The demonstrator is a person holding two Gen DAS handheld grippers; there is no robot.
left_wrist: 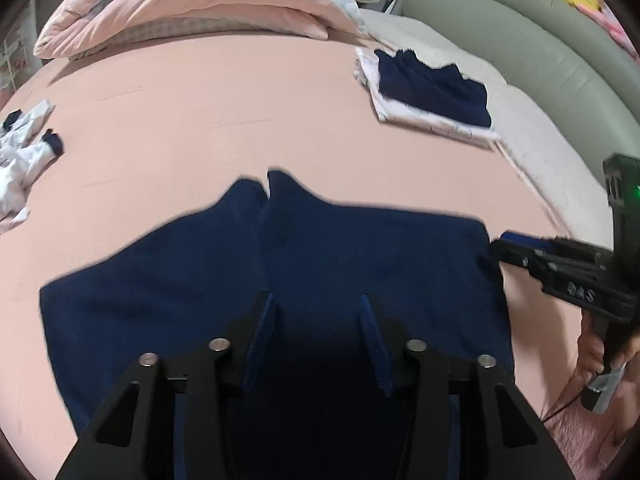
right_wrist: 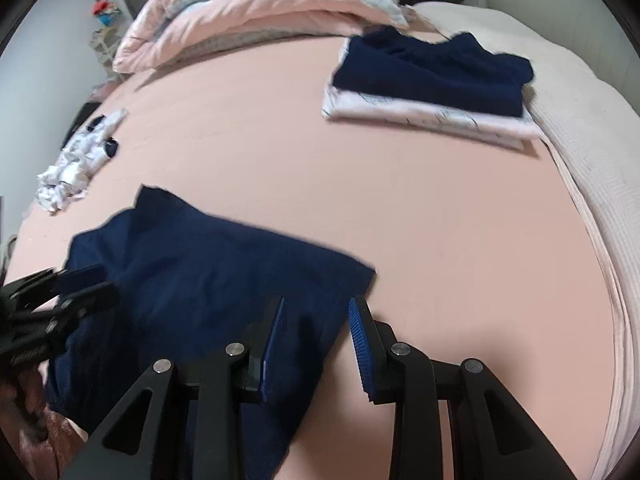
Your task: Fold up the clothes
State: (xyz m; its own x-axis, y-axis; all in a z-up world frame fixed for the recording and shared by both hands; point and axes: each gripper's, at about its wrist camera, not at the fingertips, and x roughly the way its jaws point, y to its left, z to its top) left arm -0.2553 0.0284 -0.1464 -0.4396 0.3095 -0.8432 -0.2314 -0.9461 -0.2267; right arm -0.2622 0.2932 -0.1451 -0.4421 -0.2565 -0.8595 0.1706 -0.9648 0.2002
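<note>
Navy blue garment; plain pale pink bedsheet. Folded stack: navy piece over white with dark print. Pink comforter, checked underside. Grey-green headboard. Blue gripper pads.

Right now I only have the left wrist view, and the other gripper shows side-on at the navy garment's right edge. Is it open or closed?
Observer: Open. The right gripper has its jaws apart, astride the navy garment's right edge: one finger over cloth, the other over the pink sheet.
Operator: Is any cloth pinched?
Observer: No. The pads stand well apart, with nothing clamped between them.
Operator: And the near edge, hidden under the left gripper?
Observer: The cloth runs on past the right gripper's fingers to the bottom of that view, so its near edge is not visible there either.
</note>
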